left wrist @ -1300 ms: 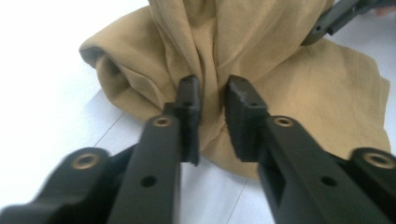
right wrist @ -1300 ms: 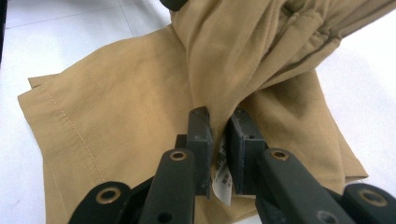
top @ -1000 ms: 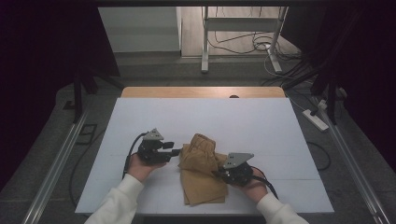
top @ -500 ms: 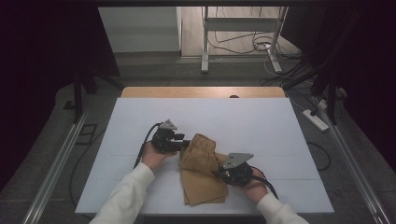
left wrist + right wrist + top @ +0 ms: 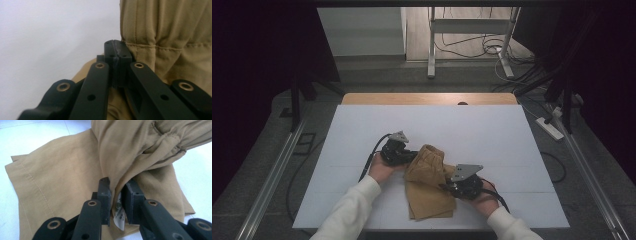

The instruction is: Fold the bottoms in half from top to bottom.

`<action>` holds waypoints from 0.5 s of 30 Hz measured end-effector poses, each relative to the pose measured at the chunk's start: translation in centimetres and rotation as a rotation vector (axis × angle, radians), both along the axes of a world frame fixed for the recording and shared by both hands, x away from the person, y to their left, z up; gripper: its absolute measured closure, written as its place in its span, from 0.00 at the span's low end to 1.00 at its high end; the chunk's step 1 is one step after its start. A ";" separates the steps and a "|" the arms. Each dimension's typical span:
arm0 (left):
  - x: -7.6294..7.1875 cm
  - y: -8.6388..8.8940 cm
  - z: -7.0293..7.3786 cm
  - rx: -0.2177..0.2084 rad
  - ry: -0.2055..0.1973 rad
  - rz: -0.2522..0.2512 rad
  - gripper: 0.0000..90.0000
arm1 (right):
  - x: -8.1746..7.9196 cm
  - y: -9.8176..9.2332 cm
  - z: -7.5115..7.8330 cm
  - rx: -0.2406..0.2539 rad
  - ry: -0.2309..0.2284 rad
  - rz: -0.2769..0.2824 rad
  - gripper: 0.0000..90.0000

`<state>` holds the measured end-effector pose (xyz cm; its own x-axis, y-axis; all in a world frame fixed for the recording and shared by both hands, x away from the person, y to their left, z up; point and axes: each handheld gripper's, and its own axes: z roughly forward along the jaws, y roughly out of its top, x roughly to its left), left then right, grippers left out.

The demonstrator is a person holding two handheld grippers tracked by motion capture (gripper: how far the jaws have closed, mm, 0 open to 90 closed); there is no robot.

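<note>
A crumpled tan cloth (image 5: 429, 172) lies near the front of the white table (image 5: 472, 130). My left gripper (image 5: 412, 156) is at its upper left edge. In the left gripper view the jaws have just been closing, and the left gripper (image 5: 115, 47) stands with its pads pressed together at the gathered hem of the cloth (image 5: 162, 30). My right gripper (image 5: 444, 186) is at the cloth's right side. Its jaws have just been opening a little, but the right gripper (image 5: 117, 187) still pinches a raised fold of the cloth (image 5: 62, 170) beside a white label (image 5: 118, 217).
A wooden strip (image 5: 427, 98) borders the table's far edge. Metal rails run along both sides, and a power strip (image 5: 551, 128) lies on the floor at the right. Bare white tabletop stretches behind and to both sides of the cloth.
My left hand has moved right to the cloth's upper left edge, and its jaws have come together there. The right hand has stayed in place on the cloth.
</note>
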<state>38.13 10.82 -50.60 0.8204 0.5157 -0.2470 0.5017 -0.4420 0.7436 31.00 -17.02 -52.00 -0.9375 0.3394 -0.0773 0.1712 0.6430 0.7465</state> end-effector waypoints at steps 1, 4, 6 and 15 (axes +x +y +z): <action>-0.1 0.1 0.1 -0.008 0.002 -0.007 0.98 | 0.0 0.0 0.0 -0.002 0.000 -0.001 0.83; -0.5 0.2 0.5 -0.026 -0.002 -0.016 0.98 | 0.1 -0.2 0.2 0.000 0.012 -0.011 0.76; -0.8 0.3 0.7 -0.035 -0.005 -0.021 0.98 | 0.2 -0.4 0.3 0.014 0.048 -0.033 0.66; -1.7 0.6 1.0 -0.039 -0.009 -0.032 0.98 | 0.4 -3.1 1.5 0.111 0.123 -0.084 0.48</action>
